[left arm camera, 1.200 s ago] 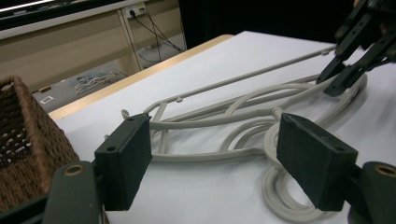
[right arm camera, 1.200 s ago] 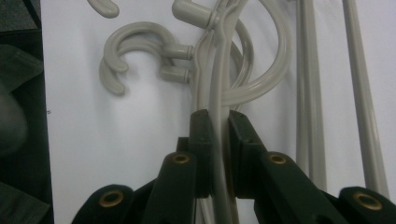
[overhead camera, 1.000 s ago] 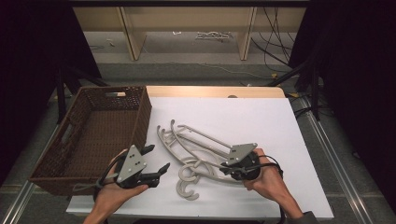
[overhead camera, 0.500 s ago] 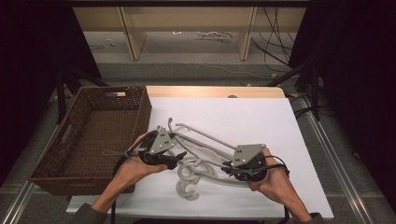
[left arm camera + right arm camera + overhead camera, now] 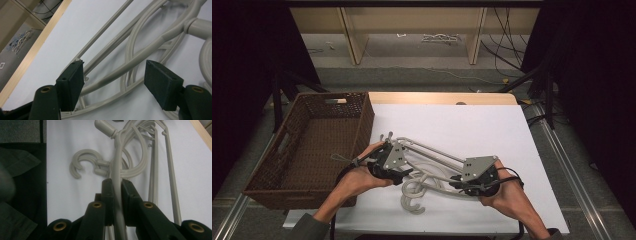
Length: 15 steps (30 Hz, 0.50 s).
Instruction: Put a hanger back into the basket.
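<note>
So the hangers (image 5: 427,170) are a tangled pile on the white worktop (image 5: 472,125), just right of the wicker basket (image 5: 312,145). Nearest the person, the right gripper (image 5: 462,184) is clenched on one hanger's arm at the pile's right end. The left gripper (image 5: 404,175), at the pile's basket-side end, has been closing its jaws around another hanger's arm, but the pads aren't touching it yet. My tip: centre that arm between the pads first, then squeeze and pull apart slowly so the hooks don't snag.
</note>
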{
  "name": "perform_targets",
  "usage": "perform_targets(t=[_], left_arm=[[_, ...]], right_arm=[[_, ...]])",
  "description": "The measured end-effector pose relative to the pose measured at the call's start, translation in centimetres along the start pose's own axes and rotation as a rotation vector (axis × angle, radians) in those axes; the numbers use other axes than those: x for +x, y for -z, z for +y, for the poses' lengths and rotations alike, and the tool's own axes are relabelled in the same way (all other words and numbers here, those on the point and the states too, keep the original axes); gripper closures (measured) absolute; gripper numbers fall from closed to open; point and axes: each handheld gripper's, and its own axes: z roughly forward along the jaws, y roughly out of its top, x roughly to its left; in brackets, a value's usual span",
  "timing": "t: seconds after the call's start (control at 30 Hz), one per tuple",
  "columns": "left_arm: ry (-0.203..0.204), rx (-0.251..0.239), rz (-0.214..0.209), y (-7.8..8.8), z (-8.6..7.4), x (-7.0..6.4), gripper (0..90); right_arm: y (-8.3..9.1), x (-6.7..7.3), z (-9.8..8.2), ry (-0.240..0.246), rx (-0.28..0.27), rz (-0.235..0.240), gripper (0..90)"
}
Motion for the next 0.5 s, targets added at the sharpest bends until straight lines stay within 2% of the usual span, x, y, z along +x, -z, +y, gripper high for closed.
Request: perform_targets(t=[0.07, 0.13, 0.37, 0.4, 0.5], left_arm=[[-0.044, 0.023, -0.016, -0.2, 0.1, -0.1, 34.0], [-0.066, 0.034, -0.024, -0.4, 0.1, -0.2, 34.7], [-0.086, 0.039, -0.066, -1.0, 0.1, -0.7, 43.6], [-0.102, 0.034, -0.085, -1.1, 0.1, -0.7, 45.5], [-0.117, 0.03, -0.105, -1.2, 0.1, -0.9, 50.4]], right_arm=[[0.0, 0.1, 0.0, 0.004, 0.003, 0.005, 82.1], [-0.1, 0.1, 0.0, 0.01, 0.003, 0.012, 82.1], [-0.3, 0.3, 0.2, 0.035, 0.001, 0.041, 82.1], [-0.3, 0.3, 0.2, 0.037, 0.0, 0.042, 82.1], [-0.2, 0.3, 0.2, 0.04, 0.001, 0.046, 82.1]])
